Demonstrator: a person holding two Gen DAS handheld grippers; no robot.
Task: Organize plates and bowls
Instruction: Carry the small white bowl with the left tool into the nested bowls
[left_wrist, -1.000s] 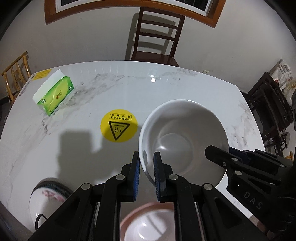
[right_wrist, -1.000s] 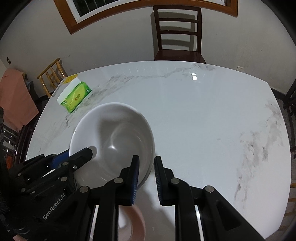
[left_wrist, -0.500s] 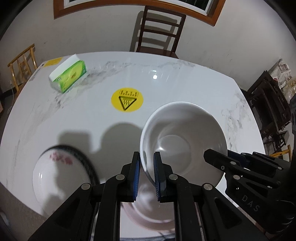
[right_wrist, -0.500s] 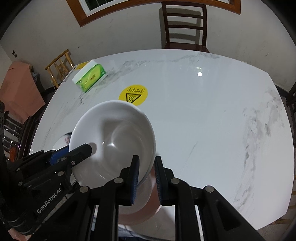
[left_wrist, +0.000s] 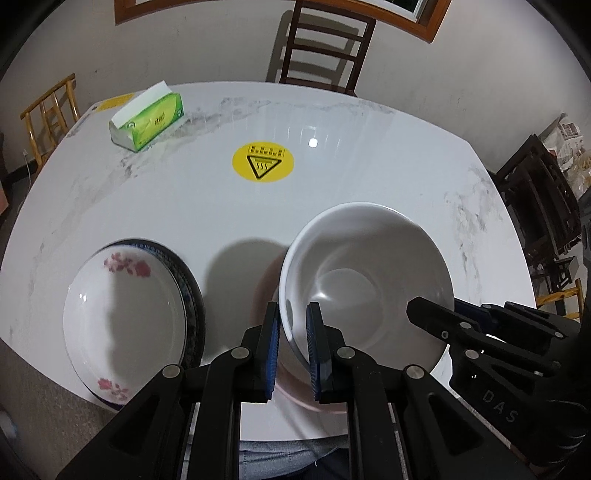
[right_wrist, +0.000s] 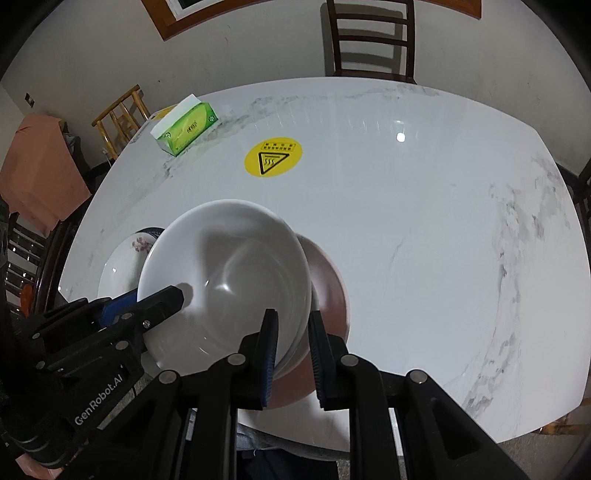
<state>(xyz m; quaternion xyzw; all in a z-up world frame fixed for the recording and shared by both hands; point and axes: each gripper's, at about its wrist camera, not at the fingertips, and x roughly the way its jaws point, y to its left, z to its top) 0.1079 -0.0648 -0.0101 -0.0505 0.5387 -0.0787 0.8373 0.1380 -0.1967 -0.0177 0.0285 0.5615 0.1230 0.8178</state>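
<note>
Both grippers carry one plain white bowl (left_wrist: 365, 280) (right_wrist: 229, 273) by its rim. My left gripper (left_wrist: 293, 314) is shut on the bowl's left rim. My right gripper (right_wrist: 291, 321) is shut on the opposite rim and shows in the left wrist view as black fingers (left_wrist: 439, 317). The bowl hangs over a pink plate (right_wrist: 328, 288) (left_wrist: 295, 391) near the table's front edge; whether they touch I cannot tell. To its left a white bowl with red flowers (left_wrist: 125, 314) sits in a blue-rimmed plate (left_wrist: 192, 291).
A green tissue box (left_wrist: 147, 116) lies at the far left of the white marble table (left_wrist: 388, 177). A round yellow warning sticker (left_wrist: 263, 162) marks its middle. A wooden chair (left_wrist: 325, 44) stands behind, dark chairs (left_wrist: 535, 206) at the right. A person's legs (left_wrist: 295, 458) show below the front edge.
Both grippers drew back toward the table's front edge with the white bowl. The flowered bowl and the pink plate came fully into view, and the white bowl now hangs over the pink plate.
</note>
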